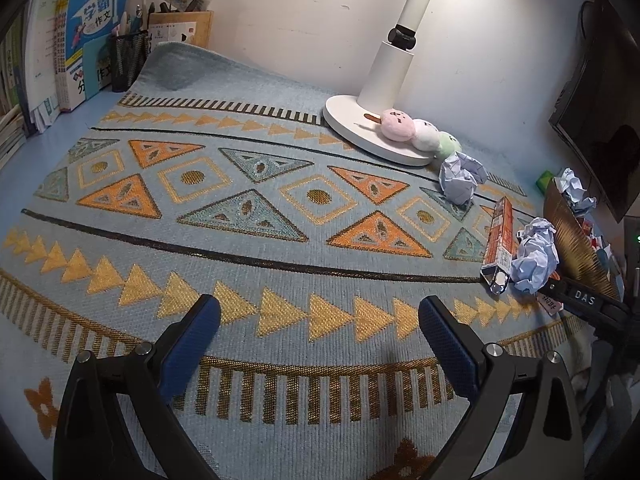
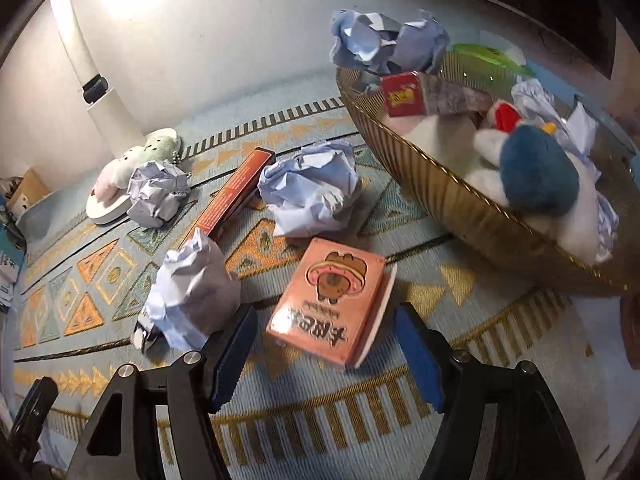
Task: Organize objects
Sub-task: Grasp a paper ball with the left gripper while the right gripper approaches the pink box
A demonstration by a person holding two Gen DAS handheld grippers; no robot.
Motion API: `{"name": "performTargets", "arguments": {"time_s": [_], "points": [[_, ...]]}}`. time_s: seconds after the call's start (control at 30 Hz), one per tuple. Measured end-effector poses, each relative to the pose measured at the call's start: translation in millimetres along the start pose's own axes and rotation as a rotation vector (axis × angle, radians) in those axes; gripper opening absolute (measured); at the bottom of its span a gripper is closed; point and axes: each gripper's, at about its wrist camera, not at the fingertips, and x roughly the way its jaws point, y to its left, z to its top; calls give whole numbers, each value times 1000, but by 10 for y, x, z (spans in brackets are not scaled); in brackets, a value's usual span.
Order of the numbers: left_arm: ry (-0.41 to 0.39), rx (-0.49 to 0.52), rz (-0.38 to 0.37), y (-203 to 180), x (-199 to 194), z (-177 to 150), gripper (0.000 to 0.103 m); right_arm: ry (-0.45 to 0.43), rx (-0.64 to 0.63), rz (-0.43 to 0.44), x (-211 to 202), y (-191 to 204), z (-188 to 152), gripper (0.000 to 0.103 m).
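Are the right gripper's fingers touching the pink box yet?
Apart. In the right wrist view the right gripper is open, and patterned mat shows between each finger and the pink box.

A home study desk: schoolbooks [image 1: 94, 32], pen holder [image 1: 129, 60], lamp [image 1: 394, 80].

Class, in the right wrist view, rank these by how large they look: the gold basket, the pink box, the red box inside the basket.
1. gold basket, by far the largest.
2. pink box, though it lies nearest the camera, which inflates it.
3. red box, smallest; it sits farther away.
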Motion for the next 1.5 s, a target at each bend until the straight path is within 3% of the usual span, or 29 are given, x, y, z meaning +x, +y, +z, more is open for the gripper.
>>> {"name": "performTargets", "arguments": {"time_s": [0.1, 0.23, 0.27, 0.33, 0.47, 0.5, 0.57, 0.8, 0.83, 0.9, 0.93, 1.0, 1.07, 1.33, 1.4, 1.5], "points": [[2, 2, 4, -2, 0, -1, 99, -15, -70, -10, -34, 28, -67, 63], [33, 23, 19, -41, 21, 24, 99, -44, -176, 47, -208, -159, -272, 45], [36, 30, 34, -75, 25, 51, 99, -47, -180, 49, -239, -234, -306, 45], [5, 29, -12, -197, -12, 168, 99, -39, -150, 106, -256, -358, -302, 45], [-12, 62, -145, -700, 112, 552, 100, -30, -78, 234, -212, -504, -209, 47], [-8, 88, -139, -851, 210, 641, 100, -26, -70, 263, -204, -522, -191, 49], [-6, 143, -114, -1128, 448, 788, 100, -9, -74, 327, -190, -507, -171, 70], [25, 280, -15, -1708, 1138, 950, 98, -12, -201, 251, -168, -303, -192, 72], [29, 290, -14, -1754, 1188, 957, 95, -15, -209, 240, -145, -272, -193, 72], [43, 305, -15, -1817, 1266, 950, 65, -21, -218, 219, -147, -236, -210, 73], [63, 312, -7, -1841, 1318, 946, 57, -27, -207, 199, -155, -245, -218, 70], [83, 307, -25, -1832, 1377, 925, 41, -41, -174, 154, -165, -284, -215, 55], [73, 293, -45, -1783, 1329, 897, 40, -47, -153, 158, -168, -312, -195, 45], [43, 235, -161, -1425, 499, 575, 40, -45, -112, 201, -354, -424, -326, 44], [35, 209, -149, -1223, 303, 443, 40, -46, -112, 206, -442, -461, -455, 44], [29, 178, -70, -893, 137, 235, 40, -30, -121, 187, -460, -484, -552, 44]]}}
